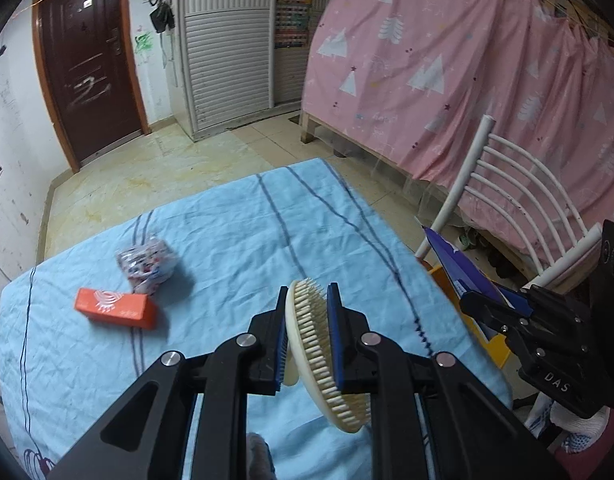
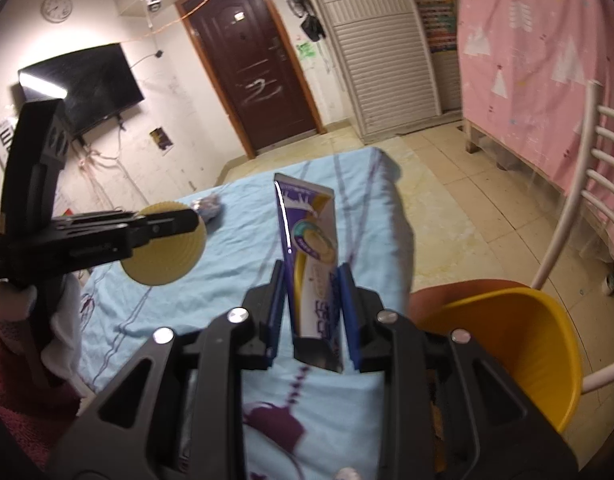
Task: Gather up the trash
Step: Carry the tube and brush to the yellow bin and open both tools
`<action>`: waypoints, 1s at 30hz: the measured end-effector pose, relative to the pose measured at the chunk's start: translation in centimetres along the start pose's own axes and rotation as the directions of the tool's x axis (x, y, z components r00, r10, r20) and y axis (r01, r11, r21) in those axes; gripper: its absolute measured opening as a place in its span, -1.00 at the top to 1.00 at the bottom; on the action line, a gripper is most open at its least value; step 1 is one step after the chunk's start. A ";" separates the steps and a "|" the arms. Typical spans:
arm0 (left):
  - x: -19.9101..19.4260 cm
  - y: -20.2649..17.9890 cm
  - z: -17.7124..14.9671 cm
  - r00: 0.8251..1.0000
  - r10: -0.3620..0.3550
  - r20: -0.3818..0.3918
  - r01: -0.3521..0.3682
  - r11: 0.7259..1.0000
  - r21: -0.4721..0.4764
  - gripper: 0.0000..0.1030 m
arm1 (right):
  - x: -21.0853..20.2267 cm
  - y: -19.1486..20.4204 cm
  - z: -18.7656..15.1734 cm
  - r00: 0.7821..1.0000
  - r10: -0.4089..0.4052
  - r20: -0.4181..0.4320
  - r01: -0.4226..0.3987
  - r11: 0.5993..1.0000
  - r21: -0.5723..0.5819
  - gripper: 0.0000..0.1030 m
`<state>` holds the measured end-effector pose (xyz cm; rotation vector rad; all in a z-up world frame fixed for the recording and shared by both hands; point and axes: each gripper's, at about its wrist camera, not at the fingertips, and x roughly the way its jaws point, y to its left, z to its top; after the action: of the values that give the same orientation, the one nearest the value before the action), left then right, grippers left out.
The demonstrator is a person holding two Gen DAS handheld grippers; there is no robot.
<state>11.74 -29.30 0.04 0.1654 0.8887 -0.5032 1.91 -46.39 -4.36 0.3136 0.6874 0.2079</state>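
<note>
Right gripper (image 2: 313,300) clamps upright toothpaste tube (image 2: 311,240) | yellow bin (image 2: 519,344) just right, nearer | left gripper (image 1: 307,320) clamps round brush (image 1: 323,356)

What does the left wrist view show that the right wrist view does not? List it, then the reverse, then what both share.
Only the left wrist view: the orange box on the blue sheet. Only the right wrist view: the television and wall clock. Both: the left gripper shut on the round brush, the right gripper shut on the toothpaste tube, the yellow bin, the crumpled wrapper.
</note>
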 end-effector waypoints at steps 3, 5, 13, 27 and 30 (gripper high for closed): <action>0.3 -1.7 0.6 1.000 -0.013 -0.004 0.013 1.000 0.025 0.83 | -0.8 -1.7 -0.2 1.000 -0.020 0.011 0.020 0.999 0.029 0.52; 0.6 -2.8 0.9 1.000 -0.025 -0.008 0.026 0.999 0.038 0.83 | -1.3 -2.7 -0.4 0.999 -0.035 0.019 0.034 0.998 0.049 0.52; 2.1 -8.5 2.3 0.998 -0.062 -0.030 0.066 0.989 0.130 0.83 | -3.1 -7.5 -1.8 0.995 -0.096 0.034 0.091 0.988 0.124 0.51; 5.1 -17.0 3.0 0.985 -0.149 -0.093 0.166 0.959 0.229 0.83 | -4.6 -13.4 -4.5 0.990 -0.141 0.032 0.129 0.963 0.237 0.51; 5.4 -17.9 2.9 0.983 -0.156 -0.097 0.175 0.955 0.240 0.83 | -4.7 -14.0 -4.6 0.990 -0.139 0.036 0.126 0.959 0.254 0.51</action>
<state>7.90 -47.83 -1.18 0.3422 0.9172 -0.7701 -3.46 -59.85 -9.87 0.5121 0.6801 -0.0168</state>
